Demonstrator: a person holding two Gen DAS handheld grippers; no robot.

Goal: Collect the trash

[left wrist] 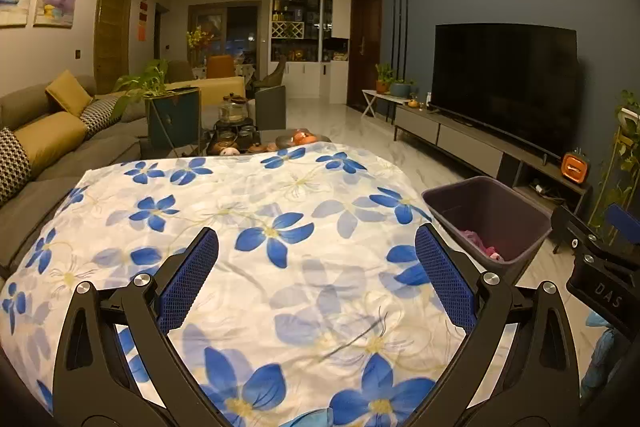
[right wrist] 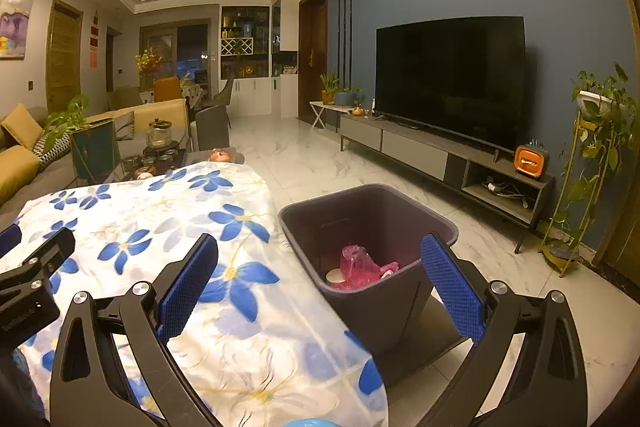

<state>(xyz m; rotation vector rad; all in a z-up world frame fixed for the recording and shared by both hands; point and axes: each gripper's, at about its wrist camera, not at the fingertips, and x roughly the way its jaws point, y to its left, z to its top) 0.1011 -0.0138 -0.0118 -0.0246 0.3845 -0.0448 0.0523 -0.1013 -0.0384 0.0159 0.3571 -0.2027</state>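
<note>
A: What fills the frames?

B: A table under a white cloth (left wrist: pixel 280 227) with blue flowers takes the lower middle of the left wrist view and the lower left of the right wrist view; behind it, upper right in both, a dark television (right wrist: pixel 452 79) stands on a low grey cabinet (right wrist: pixel 440 155) against a blue wall; a sofa (left wrist: pixel 48 143) with yellow cushions runs down the left edge.

A: And the bin?

B: A dark bin (right wrist: pixel 372 227) stands on the pale floor just beside the table's right edge, centre of the right wrist view, right of middle in the left wrist view; its top is open.

A: The trash?

B: A crumpled pink bag (right wrist: pixel 358 267) lies at the bottom of the bin, touching a small pale round thing I cannot identify.

A: The grippers?

B: The left gripper (left wrist: pixel 316 279) hangs over the cloth, its 2 blue-padded fingers wide apart with nothing between them; the right gripper (right wrist: pixel 320 287) hangs over the table's edge and the bin, fingers likewise spread and empty.
</note>
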